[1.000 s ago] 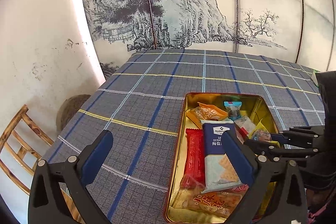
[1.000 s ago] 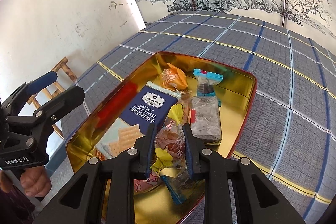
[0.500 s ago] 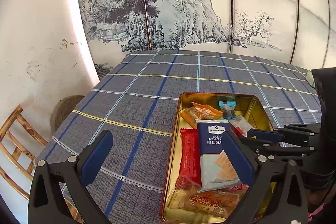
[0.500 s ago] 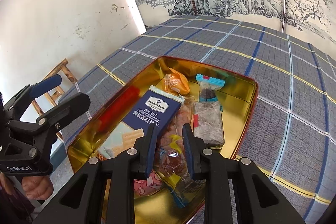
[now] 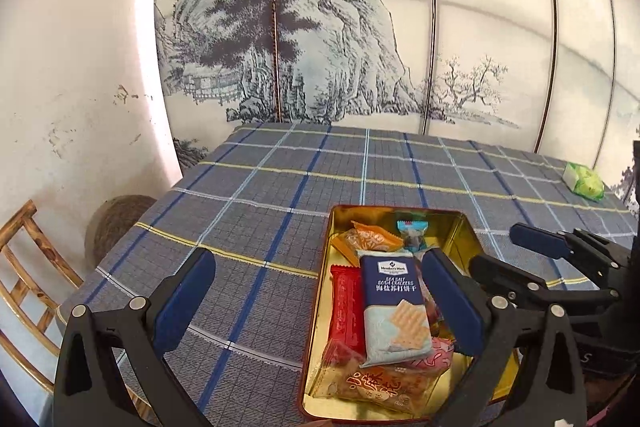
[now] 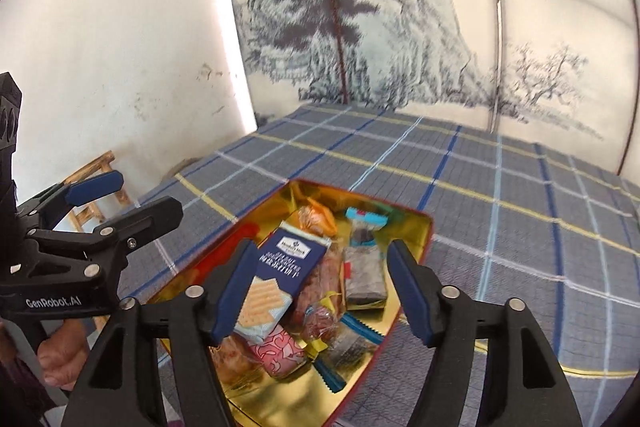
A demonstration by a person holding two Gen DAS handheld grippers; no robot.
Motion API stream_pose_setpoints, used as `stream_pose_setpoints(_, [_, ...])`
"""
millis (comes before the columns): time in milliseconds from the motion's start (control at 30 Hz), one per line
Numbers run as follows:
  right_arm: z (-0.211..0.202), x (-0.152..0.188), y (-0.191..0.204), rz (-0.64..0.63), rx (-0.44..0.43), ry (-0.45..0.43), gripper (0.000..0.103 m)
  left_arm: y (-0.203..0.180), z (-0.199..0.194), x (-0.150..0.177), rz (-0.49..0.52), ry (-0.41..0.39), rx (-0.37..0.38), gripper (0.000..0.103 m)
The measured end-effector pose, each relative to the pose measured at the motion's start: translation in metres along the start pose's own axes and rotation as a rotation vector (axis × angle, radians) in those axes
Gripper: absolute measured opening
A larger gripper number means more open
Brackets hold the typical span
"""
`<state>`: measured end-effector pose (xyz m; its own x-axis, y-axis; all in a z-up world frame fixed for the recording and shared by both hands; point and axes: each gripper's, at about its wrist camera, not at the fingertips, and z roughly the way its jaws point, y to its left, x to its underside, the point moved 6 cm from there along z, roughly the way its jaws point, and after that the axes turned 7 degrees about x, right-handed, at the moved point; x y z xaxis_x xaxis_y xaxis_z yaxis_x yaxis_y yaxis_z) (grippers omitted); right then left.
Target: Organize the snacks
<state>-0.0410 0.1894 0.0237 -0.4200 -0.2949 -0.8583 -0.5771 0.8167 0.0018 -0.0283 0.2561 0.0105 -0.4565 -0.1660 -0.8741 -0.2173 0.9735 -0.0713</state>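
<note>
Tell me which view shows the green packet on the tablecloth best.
The left wrist view: the green packet lies alone on the tablecloth at the far right, apart from the gold tin. The right wrist view does not show it at all.

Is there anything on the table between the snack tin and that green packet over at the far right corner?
Nothing visible. Between the tin and the green packet lies only bare plaid tablecloth. The right claw hangs over the tin's right side, jaws opening with nothing between them, but nearer than that stretch.
</note>
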Motion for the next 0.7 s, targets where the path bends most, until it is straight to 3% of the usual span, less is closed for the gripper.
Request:
stream_pose_setpoints(133, [-0.026, -0.007, -0.001, -0.004, 0.050, -0.089, 0.081, -0.002, -0.022, -0.009, 0.007, -0.093, -0.063, 0.102])
stream_pose_setpoints(300, [-0.056, -0.013, -0.002, -0.011, 0.094, -0.172, 0.090, -0.007, -0.050, -0.018, -0.016, -0.168, -0.029, 0.103])
stream_pose_setpoints(700, [-0.097, 0.003, 0.002, -0.025, 0.105, -0.216, 0.095, -0.018, -0.079, -0.011, -0.067, -0.171, 0.032, 0.103])
